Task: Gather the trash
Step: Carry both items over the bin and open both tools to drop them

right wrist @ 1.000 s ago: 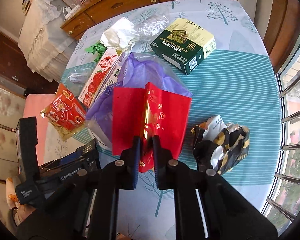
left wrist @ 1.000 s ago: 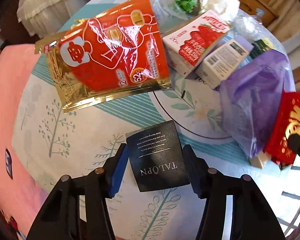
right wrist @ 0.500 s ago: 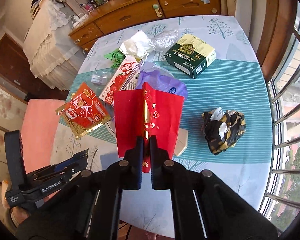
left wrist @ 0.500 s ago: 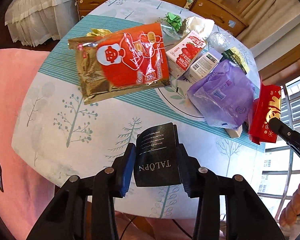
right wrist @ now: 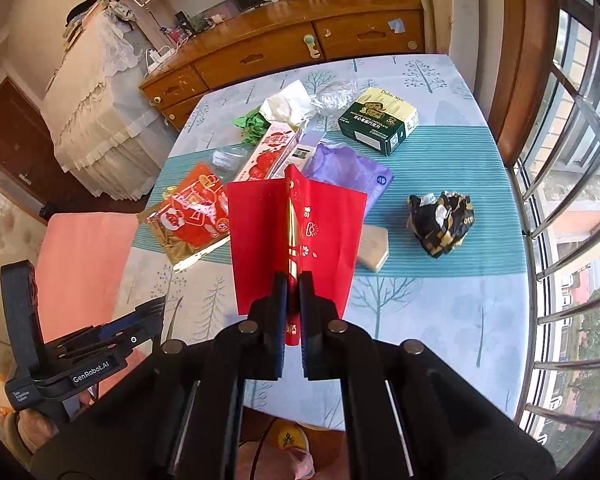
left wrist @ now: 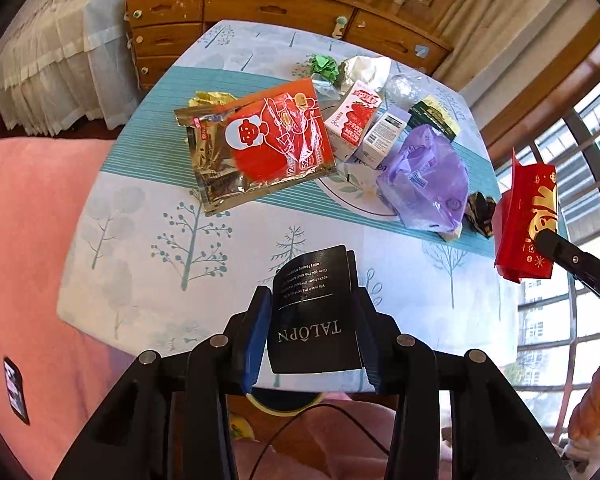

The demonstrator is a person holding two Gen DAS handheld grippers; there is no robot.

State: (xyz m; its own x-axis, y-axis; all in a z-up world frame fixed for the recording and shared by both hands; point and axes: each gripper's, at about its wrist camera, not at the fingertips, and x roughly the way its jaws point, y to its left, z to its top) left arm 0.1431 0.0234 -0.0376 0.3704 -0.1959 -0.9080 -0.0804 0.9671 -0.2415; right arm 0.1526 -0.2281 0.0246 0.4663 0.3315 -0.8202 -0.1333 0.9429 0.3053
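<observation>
Basically, both tools were loaded and clear of the bench. Left tool (left wrist: 314, 330) clamped a black card sleeve (left wrist: 314, 312) marked TALOPN across its width, blue pads pressing both edges, lower centre of the left wrist frame. Right tool (right wrist: 294, 300) pinched nearly closed on the folded spine of a red gold-print packet (right wrist: 296, 236), centre of the right wrist frame; the packet's two flaps splayed out to either side. The same packet showed at the right edge of the left wrist frame.

Remaining trash on the bench (right wrist: 440, 304): purple plastic bag (right wrist: 348, 168) just behind the red packet, strawberry carton (right wrist: 266, 154) beside it to the upper left, orange-and-gold foil pouch (right wrist: 188, 216) at centre left. Green chocolate box (right wrist: 378, 124) sat upper centre, crumpled black-and-gold wrapper (right wrist: 440, 222) alone at centre right, well apart from the box. Small beige block (right wrist: 374, 248) lay partly hidden by the red packet. Green crumpled paper (right wrist: 250, 124) and white tissue (right wrist: 288, 104) sat at the far end of the pile, near the wooden dresser (right wrist: 284, 44). Pink bed (left wrist: 28, 240) filled the left side of the left wrist frame.
</observation>
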